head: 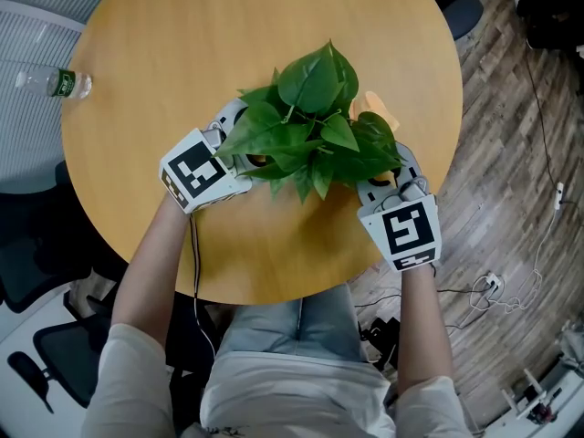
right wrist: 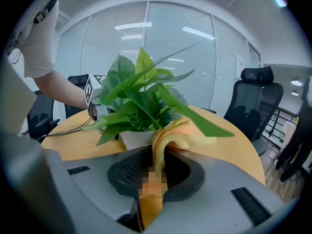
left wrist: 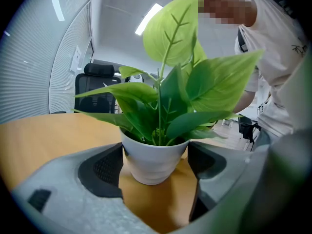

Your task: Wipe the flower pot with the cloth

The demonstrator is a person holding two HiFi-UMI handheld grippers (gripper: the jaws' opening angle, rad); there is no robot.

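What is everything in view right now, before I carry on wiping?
round wooden table: one, light brown, under the pot.
white ceramic flower pot: one, white, on the table.
green leafy plant: one, green, in the pot.
yellow cloth: one, yellow, beside the pot.
clear plastic bottle: one, green label, lying at the table's left edge.
black office chairs: at least two, black, around the table.
cables: several, white and black, on the floor at right.
left gripper: one, grey, jaws against the pot's sides.
right gripper: one, grey, shut on the cloth.
forearms: two, white-sleeved, near edge.
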